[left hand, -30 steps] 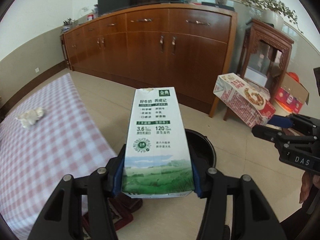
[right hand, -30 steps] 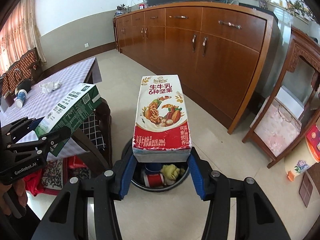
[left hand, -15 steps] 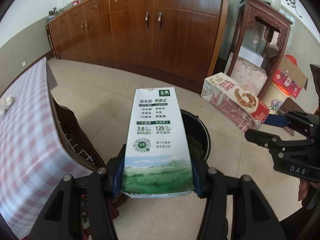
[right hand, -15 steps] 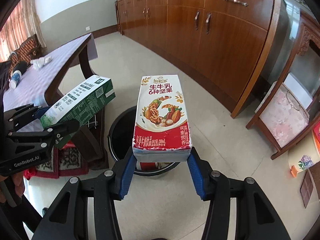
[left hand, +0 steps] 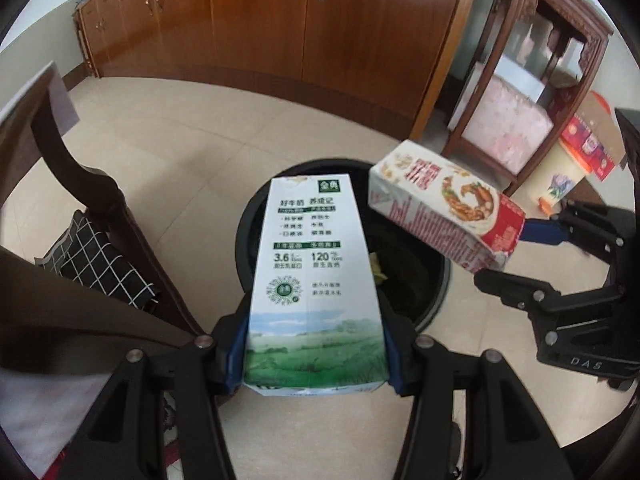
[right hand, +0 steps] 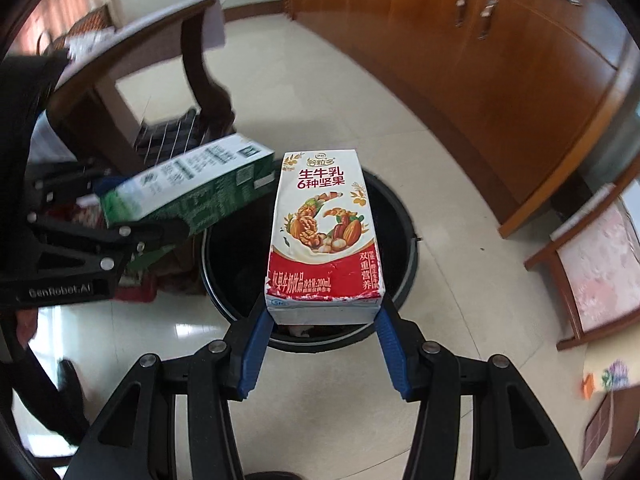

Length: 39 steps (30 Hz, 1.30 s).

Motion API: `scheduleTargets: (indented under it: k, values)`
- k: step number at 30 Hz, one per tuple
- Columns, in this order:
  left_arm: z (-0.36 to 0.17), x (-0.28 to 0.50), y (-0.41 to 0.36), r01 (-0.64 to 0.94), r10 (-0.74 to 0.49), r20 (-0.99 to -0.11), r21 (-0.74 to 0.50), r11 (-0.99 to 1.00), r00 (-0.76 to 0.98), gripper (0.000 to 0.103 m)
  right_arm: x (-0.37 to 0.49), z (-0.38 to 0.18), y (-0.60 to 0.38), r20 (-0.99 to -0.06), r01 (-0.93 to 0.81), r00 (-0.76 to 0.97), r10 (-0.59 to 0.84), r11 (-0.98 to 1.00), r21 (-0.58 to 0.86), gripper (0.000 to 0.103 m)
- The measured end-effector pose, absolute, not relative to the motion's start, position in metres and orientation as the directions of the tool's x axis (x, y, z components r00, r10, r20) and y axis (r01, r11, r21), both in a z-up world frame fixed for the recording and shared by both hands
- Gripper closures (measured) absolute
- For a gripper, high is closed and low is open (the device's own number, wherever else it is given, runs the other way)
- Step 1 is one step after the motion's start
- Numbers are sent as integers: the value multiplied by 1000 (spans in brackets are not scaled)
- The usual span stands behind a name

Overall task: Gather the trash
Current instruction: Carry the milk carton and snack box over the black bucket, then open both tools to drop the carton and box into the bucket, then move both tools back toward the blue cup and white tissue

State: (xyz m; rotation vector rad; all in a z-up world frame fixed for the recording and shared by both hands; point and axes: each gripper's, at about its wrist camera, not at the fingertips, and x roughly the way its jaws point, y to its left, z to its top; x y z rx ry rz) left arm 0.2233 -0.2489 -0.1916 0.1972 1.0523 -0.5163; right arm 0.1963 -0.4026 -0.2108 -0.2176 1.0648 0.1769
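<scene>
My left gripper (left hand: 316, 352) is shut on a green-and-white milk carton (left hand: 312, 276), its blue pads pressing both sides. The carton hangs over the black round trash bin (left hand: 436, 280) on the floor. My right gripper (right hand: 322, 332) is shut on a red-and-white nut-milk carton (right hand: 324, 232), also above the bin (right hand: 404, 272). Each view shows the other hand's load: the red carton (left hand: 444, 216) at the right of the left wrist view, the green carton (right hand: 188, 188) at the left of the right wrist view. Scraps of trash lie inside the bin.
A dark wooden table leg (left hand: 92, 200) and a checked cushion (left hand: 96, 264) stand left of the bin. A long wooden sideboard (left hand: 320, 32) runs along the back. A carved wooden stand (left hand: 532, 92) and cardboard boxes (left hand: 588, 148) sit at the right. Pale floor tiles surround the bin.
Both grippers have sunk and tilted downward with their cartons. The bin now lies right under both cartons, and the tabletop has slid out of view to the left.
</scene>
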Motion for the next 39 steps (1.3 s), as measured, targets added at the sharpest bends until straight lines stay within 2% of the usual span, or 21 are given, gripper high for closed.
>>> scheduleTargets:
  k: [7, 9, 10, 11, 12, 16, 23, 30, 39]
  values:
    - [-210, 238, -257, 501, -308, -882, -97, 860, 357, 48, 221, -241, -405, -913, -350, 405, 51, 931, -103, 49]
    - [-218, 243, -257, 497, -314, -884, -110, 860, 346, 45, 227, -250, -407, -924, -362, 379, 56, 928, -92, 48]
    - [-222, 244, -256, 491, -327, -881, -130, 861, 341, 40, 229, -254, -409, -923, -362, 381, 44, 926, -105, 38]
    - [-225, 243, -255, 489, -334, -883, -142, 861, 331, 25, 229, -259, -411, -923, -345, 384, 9, 929, -135, 3]
    - [-226, 242, -253, 486, -326, -883, -132, 864, 339, 21, 228, -263, -416, -924, -337, 382, -9, 930, -148, 0]
    - [-220, 232, -250, 463, -275, -873, -65, 884, 403, 6, 220, -262, -426, -919, -334, 389, -55, 922, -196, 0]
    - [-193, 208, -231, 404, -246, -849, -42, 914, 468, 5, 193, -233, -430, -895, -250, 438, -80, 946, -206, 0]
    - [-161, 180, -203, 378, -248, -825, -45, 925, 508, 5, 169, -195, -395, -861, -207, 502, -85, 954, -215, 0]
    - [-117, 150, -148, 315, -244, -781, -64, 947, 575, 5, 141, -142, -347, -810, -211, 585, -43, 956, -203, 0]
